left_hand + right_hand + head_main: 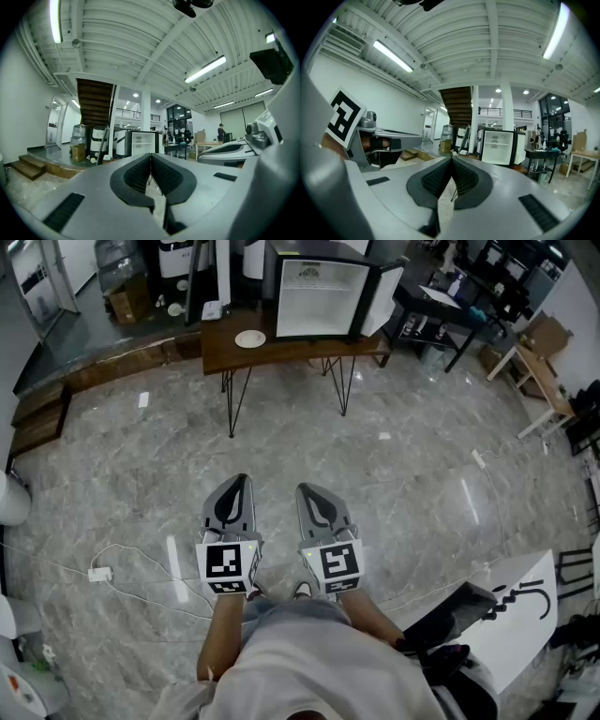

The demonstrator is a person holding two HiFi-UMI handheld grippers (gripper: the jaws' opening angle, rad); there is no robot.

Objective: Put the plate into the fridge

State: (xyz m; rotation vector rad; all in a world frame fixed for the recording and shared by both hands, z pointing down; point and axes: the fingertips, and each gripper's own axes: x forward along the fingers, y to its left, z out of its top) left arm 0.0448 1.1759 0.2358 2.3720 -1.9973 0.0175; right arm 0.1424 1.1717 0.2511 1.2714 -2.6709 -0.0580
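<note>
Plate [250, 338] is what we are after, and it lies far ahead of us on the left part of a wooden bench [281, 352], just left of the fridge [319, 296] and apart from it. Nearest to us, we hold both tools side by side over the grey marble floor [394, 474], pointing roughly level towards the bench. The left tool [240, 482] has its jaws pressed together with nothing between them, as its own view shows. The right tool [306, 489] is closed the same way, its ribbed pads meeting at the tips and gripping nothing. Each carries a marker cube [228, 563] at its near end. On the floor to our near left, a thin white cable [100, 573] with a plug trails across the stone. Further out on the left, low wooden steps [37, 413] edge the floor. At the far end the bench stands on thin black legs, and the fridge sits on its right part with its door [382, 298] swung open to the right, so that we see a white interior.
</note>
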